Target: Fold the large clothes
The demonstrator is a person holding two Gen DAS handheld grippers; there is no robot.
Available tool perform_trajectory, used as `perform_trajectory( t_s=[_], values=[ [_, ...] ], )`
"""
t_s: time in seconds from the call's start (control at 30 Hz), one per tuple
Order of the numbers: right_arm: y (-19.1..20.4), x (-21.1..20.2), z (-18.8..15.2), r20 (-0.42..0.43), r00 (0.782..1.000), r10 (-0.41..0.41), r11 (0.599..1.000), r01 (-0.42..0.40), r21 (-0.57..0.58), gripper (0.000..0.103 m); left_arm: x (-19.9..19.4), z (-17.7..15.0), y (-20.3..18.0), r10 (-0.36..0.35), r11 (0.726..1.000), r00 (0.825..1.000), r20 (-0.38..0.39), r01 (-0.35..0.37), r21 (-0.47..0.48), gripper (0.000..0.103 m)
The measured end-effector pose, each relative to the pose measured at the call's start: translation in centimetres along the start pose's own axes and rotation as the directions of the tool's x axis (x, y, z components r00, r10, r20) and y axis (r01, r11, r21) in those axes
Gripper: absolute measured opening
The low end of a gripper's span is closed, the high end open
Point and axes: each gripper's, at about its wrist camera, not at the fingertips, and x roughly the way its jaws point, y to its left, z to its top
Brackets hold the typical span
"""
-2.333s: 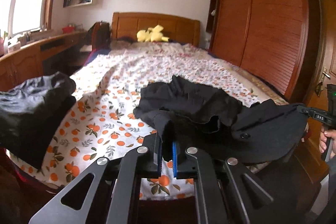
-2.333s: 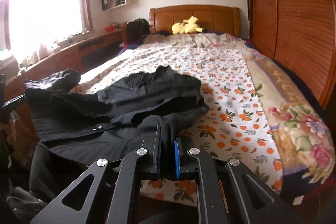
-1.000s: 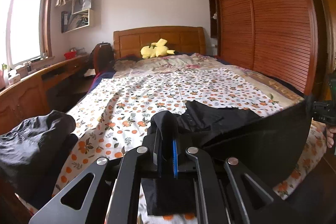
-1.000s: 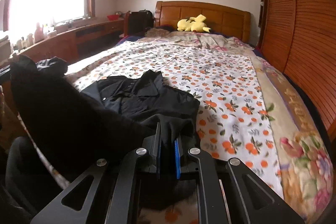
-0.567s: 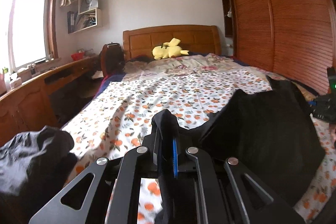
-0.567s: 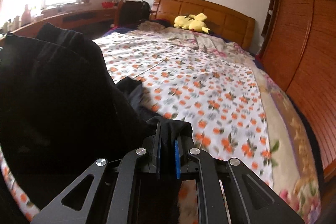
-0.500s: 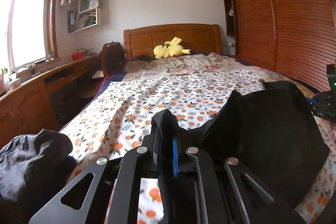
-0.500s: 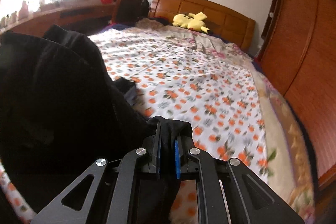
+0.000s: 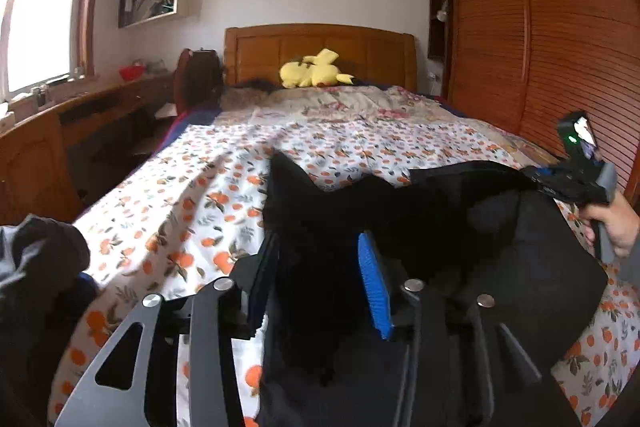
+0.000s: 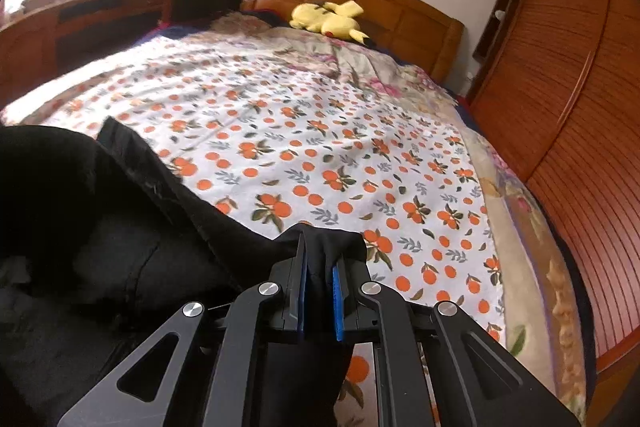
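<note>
The left gripper (image 9: 320,279) gapes wide, the black shirt (image 9: 500,259) loose between its jaws. The right gripper (image 10: 319,289) pinches the shirt's edge above the bed (image 10: 320,131).

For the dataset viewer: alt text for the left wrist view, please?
The left gripper stands open around a black garment, whose far edge is pinched in the right gripper, over a bed with an orange-print sheet. A yellow plush toy lies by the wooden headboard; louvred wardrobe doors stand right.
</note>
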Motion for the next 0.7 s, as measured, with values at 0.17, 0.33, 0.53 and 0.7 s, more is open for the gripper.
perform_trajectory(
  t_s=[0.17, 0.33, 0.53, 0.7],
  values=[
    [-0.7, 2.2, 0.3, -0.044, 0.996, -0.077, 0.997, 0.078, 0.022, 0.008, 0.4, -1.6, -0.7, -0.028, 0.999, 1.0, -0.012, 0.029, 0.023, 0.046],
    [-0.7, 2.7, 0.5, -0.071, 0.994, -0.081, 0.996, 0.084, 0.032, 0.009, 0.0, -2.7, -1.6, -0.072, 0.996, 0.997, -0.02, 0.073, 0.046, 0.047],
    [-0.5, 2.2, 0.4, -0.121, 0.992, -0.034, 0.997, 0.042, 0.064, 0.058, 0.0, -3.5, -2.2, -0.103, 0.993, 0.994, -0.035, 0.105, 0.056, 0.058],
    [0.1, -1.1, 0.1, -0.071, 0.997, -0.033, 0.999, 0.035, 0.04, 0.064, -0.1, -4.1, -3.0, -0.122, 0.99, 0.992, -0.042, 0.125, 0.068, 0.064]
  ],
)
